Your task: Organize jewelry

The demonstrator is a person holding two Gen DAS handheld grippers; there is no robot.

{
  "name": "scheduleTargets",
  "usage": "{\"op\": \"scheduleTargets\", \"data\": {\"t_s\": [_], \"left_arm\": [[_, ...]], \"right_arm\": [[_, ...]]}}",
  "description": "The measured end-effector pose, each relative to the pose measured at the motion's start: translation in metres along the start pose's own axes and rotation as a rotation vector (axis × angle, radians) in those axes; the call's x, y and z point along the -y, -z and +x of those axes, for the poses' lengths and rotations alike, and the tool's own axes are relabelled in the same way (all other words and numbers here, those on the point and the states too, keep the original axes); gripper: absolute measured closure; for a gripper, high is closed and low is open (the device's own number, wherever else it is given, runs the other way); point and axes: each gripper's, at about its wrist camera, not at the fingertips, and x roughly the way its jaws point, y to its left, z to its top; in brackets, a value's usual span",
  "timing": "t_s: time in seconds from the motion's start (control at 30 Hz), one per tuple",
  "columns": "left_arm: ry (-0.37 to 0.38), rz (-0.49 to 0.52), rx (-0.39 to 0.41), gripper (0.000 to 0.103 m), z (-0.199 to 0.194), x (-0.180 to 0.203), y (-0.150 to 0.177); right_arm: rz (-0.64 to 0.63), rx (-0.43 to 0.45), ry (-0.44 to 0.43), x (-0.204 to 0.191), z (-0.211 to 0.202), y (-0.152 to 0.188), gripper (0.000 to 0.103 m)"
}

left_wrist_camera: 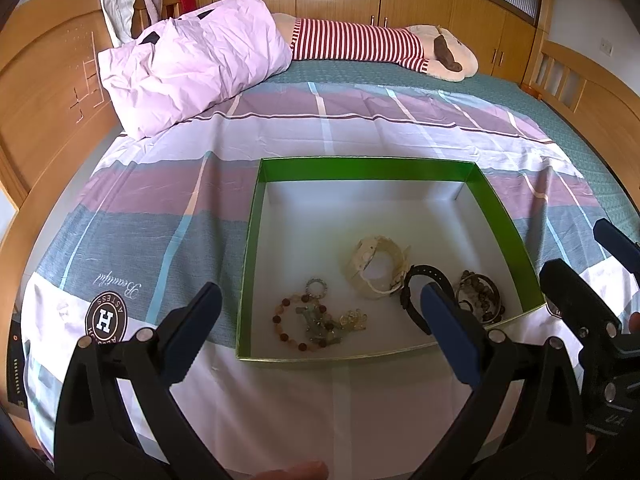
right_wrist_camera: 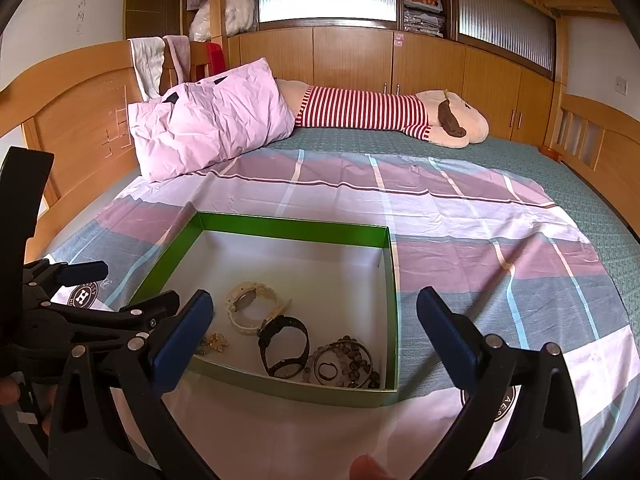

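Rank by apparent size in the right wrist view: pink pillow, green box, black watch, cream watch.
1. Green box, though nearness to the camera inflates it.
2. Pink pillow, not far behind.
3. Black watch and cream watch: look alike, so unranked.

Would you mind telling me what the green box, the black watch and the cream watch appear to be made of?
Green box: likely cardboard, with thin folded walls, glossy green sides and a matte white floor.
Black watch: matte strap, probably rubber or plastic, holding a curved loop.
Cream watch: looks like pale plastic or resin with a slight sheen; the material is uncertain.
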Motion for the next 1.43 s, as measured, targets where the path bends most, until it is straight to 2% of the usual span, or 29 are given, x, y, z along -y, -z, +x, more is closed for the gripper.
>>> {"op": "scheduleTargets", "data": {"t_s": [1.43], "left_arm": [[-0.02, 0.017, -0.018, 0.002, 0.0057, 0.0087, 0.0033]], "right_arm": [[-0.008, -0.009, 0.001, -0.0004, 0.0015, 0.0017, 0.001]]}}
